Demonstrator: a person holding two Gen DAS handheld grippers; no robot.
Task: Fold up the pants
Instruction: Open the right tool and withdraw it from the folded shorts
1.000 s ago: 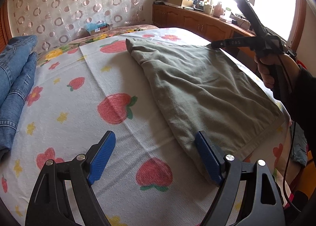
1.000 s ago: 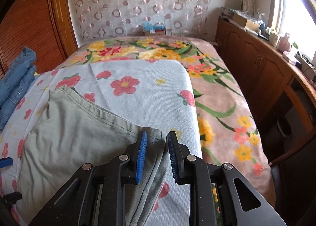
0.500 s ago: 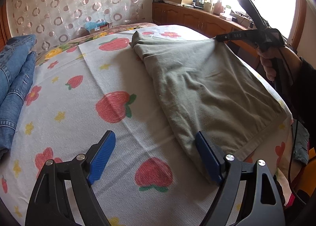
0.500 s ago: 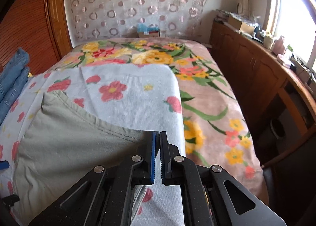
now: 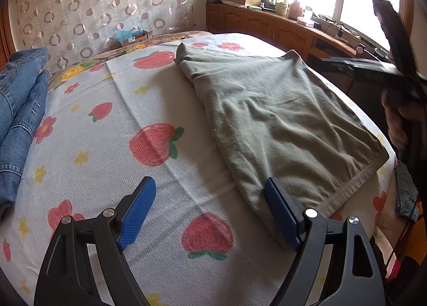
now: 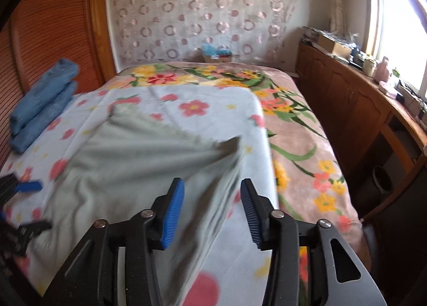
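Note:
Olive-green pants (image 5: 280, 119) lie folded flat on the right half of the bed, hem toward me. My left gripper (image 5: 209, 185) hangs open low over the sheet; its right finger (image 5: 280, 212) stands over the near hem corner, and nothing is between the pads. The right gripper (image 6: 212, 185) is drawn back from the pants' right edge (image 6: 218, 180) with its jaws opening. The cloth shows blurred below the gap and the pads do not press on it. In the left wrist view the right gripper (image 5: 373, 65) is a blur in a hand at the bed's right side.
Folded blue jeans (image 5: 18, 108) are stacked at the bed's left edge, also seen as jeans (image 6: 42, 97). A strawberry-print sheet (image 5: 106, 145) covers the near bed, over a flowered blanket (image 6: 293, 129). A wooden cabinet (image 6: 360, 97) with clutter runs along the right wall.
The right gripper shut on the pants' far right corner, tugged it, then let go and drew back; its jaws now stand apart. The left gripper has not moved.

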